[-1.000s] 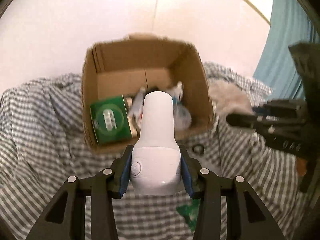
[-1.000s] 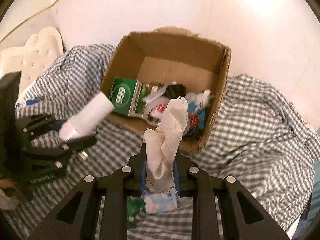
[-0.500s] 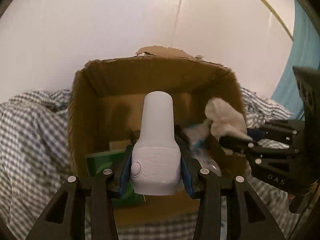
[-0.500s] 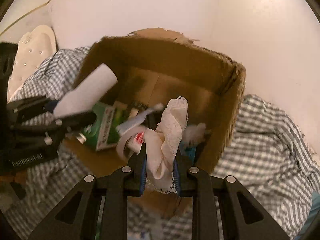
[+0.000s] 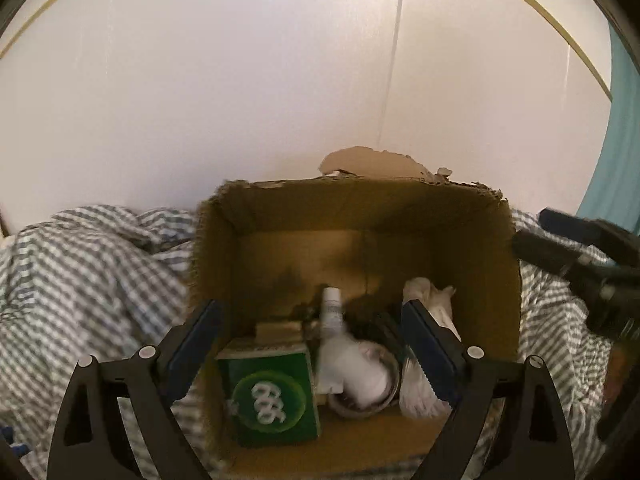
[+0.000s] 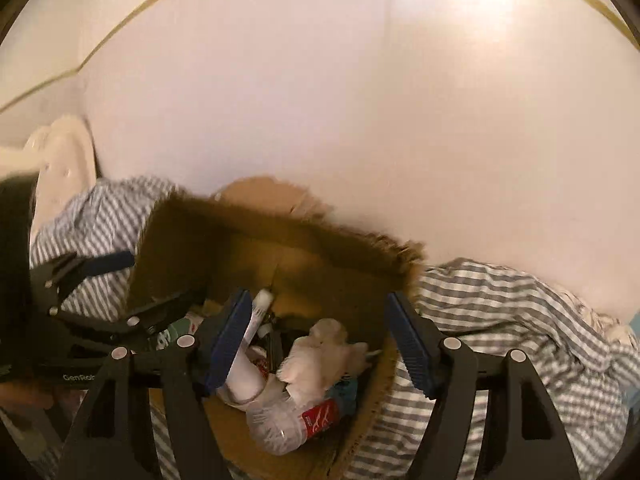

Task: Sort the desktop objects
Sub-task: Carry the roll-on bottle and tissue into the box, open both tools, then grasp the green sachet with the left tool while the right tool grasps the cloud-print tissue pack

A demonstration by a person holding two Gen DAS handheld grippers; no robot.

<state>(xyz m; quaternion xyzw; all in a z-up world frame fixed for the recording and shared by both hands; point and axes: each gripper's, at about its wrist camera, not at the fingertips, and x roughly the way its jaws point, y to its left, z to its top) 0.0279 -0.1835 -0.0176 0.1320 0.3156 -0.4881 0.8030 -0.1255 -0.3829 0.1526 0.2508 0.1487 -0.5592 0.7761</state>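
- Overhead, through the left wrist camera, the left claw (image 5: 312,344) hangs above an open cardboard box (image 5: 400,208); its jaws are opening and stand wide, with nothing pinched between the blue pads (image 5: 196,340).
- Below the claw, inside the box, a green carton (image 5: 272,396) printed with white rings lies at seven o'clock on the box floor.
- Just beside the carton, toward five o'clock, a white bottle-shaped device (image 5: 360,368) lies blurred over a roll of tape (image 5: 360,408), with a white tube (image 5: 331,308) standing at its top end.
- At three o'clock in the box a white lacy cloth (image 5: 430,304) lies partly behind the right-hand finger of the left claw.
- At the three o'clock edge of the same view the right claw (image 5: 576,252) shows dark and blurred over the box's right wall; how its jaws stand cannot be told from here.
- Checked cloth (image 5: 92,280) covers the surface around the box at nine and three o'clock.
- Through the right wrist camera, the right claw (image 6: 316,340) is above the box (image 6: 280,232) too, its jaws opening and spread, empty between the pads.
- Beneath it the white lacy cloth (image 6: 320,356) rests on the heap in the box, free of both pads.
- At six o'clock under the cloth lies a clear plastic bottle (image 6: 292,424) with a red label.
- At eight o'clock the white device (image 6: 244,376) lies against the tape, the white tube (image 6: 260,308) above it.
- At nine o'clock the left claw (image 6: 120,284) reaches over the box's left wall, fingers apart.
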